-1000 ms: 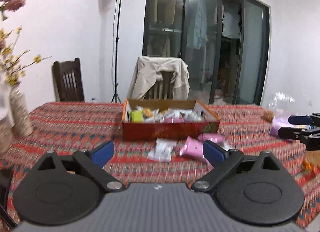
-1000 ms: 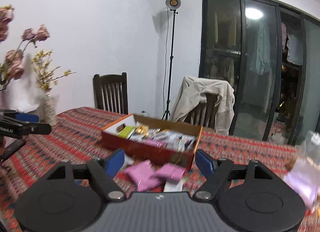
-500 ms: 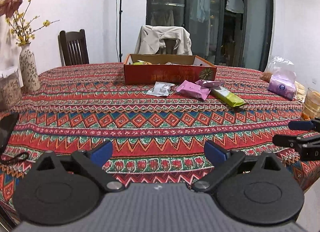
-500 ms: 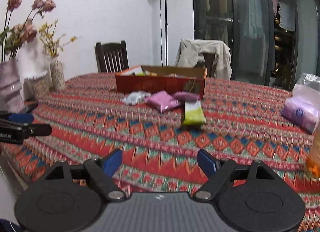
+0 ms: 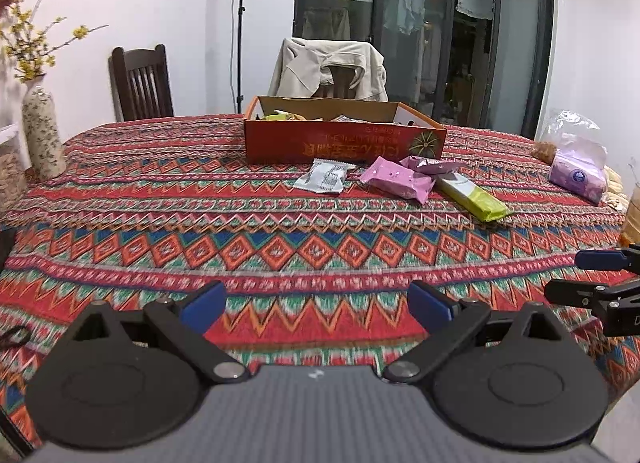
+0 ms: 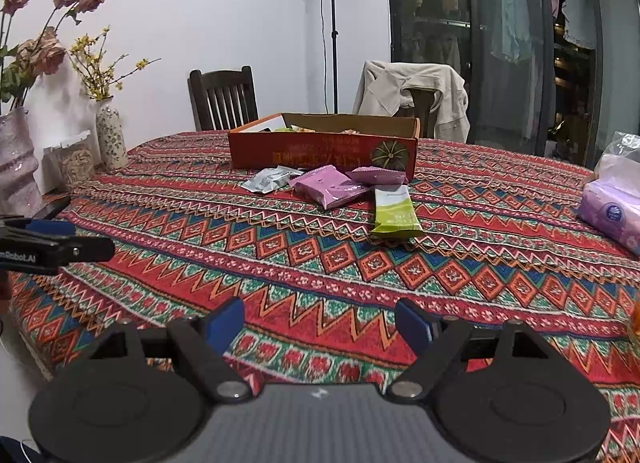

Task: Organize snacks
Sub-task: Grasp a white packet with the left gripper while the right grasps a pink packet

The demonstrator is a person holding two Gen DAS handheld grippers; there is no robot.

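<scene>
Lowered since a second ago, both my grippers, left (image 5: 314,305) and right (image 6: 320,323), gape empty, well short of snacks ahead: white packet (image 5: 322,176), two pink packets (image 5: 396,177), green bar (image 5: 472,197), beside orange box (image 5: 344,145).

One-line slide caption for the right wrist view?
Open right tool faces four loose snack packets before the orange cardboard box on a patterned tablecloth.
</scene>
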